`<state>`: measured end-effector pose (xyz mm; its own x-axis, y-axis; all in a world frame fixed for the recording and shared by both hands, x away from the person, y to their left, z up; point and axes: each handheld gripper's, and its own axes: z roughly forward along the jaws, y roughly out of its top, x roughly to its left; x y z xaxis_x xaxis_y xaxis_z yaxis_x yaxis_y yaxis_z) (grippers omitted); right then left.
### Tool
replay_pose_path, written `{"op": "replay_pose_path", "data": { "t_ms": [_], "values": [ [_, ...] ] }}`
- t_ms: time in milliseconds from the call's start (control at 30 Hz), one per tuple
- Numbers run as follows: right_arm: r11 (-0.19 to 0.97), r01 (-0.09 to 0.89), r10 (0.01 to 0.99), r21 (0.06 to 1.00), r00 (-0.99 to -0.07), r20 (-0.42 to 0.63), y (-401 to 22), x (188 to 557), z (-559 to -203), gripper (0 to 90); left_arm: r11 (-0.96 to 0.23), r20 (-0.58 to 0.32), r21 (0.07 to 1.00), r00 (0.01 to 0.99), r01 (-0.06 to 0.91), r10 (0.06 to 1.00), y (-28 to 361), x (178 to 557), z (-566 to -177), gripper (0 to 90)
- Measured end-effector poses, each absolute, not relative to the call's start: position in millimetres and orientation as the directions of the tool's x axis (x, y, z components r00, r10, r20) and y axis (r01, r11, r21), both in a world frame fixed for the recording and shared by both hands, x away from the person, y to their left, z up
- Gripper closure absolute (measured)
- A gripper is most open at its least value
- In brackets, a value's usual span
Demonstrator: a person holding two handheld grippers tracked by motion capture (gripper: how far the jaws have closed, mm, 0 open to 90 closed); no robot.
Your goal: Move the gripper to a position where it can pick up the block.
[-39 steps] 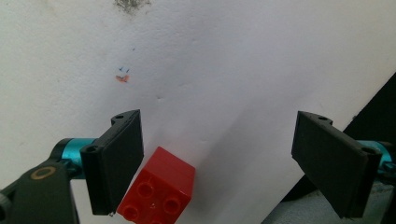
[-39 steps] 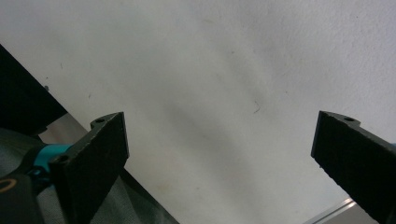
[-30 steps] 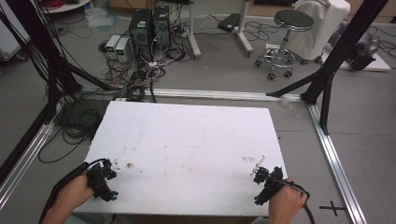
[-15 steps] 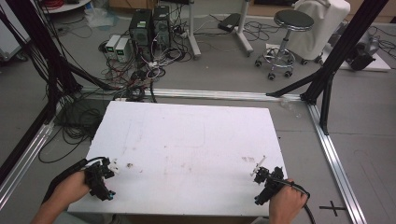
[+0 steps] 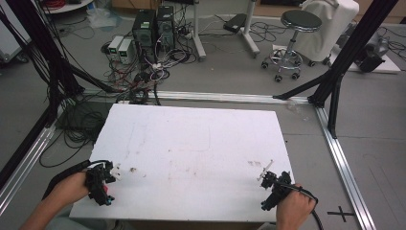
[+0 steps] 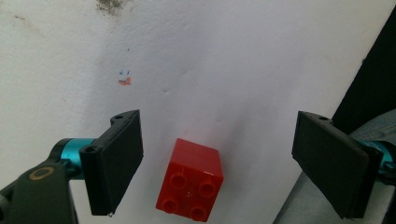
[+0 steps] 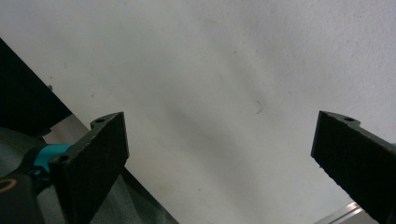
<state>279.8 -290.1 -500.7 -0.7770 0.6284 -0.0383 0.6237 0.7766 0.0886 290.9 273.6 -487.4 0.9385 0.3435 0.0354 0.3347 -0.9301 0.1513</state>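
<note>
Since 1 s ago, left gripper [image 5: 101, 183] has edged slightly inward along the near-left edge of the white bench [image 5: 201, 148]; right gripper [image 5: 273, 188] has barely shifted at the near-right corner. Left gripper [image 6: 219, 161] jaws spread wide, holding nothing, w/ a red 2x2 toy brick [image 6: 190, 179] lying on the bench between them, touching neither. Right gripper [image 7: 219, 163] also wide open & empty over bare bench.

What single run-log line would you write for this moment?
left tongs: open, around red brick, not touching | right tongs: open, nothing between | white table: both near front edge
</note>
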Motion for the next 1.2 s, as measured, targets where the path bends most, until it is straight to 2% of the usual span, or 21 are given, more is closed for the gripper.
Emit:
{"op": "replay_pose_path", "data": {
  "t_ms": [533,967,1200],
  "values": [
    [0.783,0.616,0.621,0.087,-0.783,-0.034,-289,280,-501,3.2,-0.971,0.012,0.12,0.978,0.204,0.207,292,300,-489,16.6],
    [0.781,0.619,0.622,0.081,-0.783,-0.026,-289,281,-502,3.2,-0.994,0.012,0.105,0.999,0.043,0.044,305,300,-503,16.6],
    [0.777,0.623,0.627,0.087,-0.779,-0.025,-289,280,-502,3.2,-0.997,0.015,0.079,1.0,0.016,0.017,306,301,-509,16.6]
  ]
}}
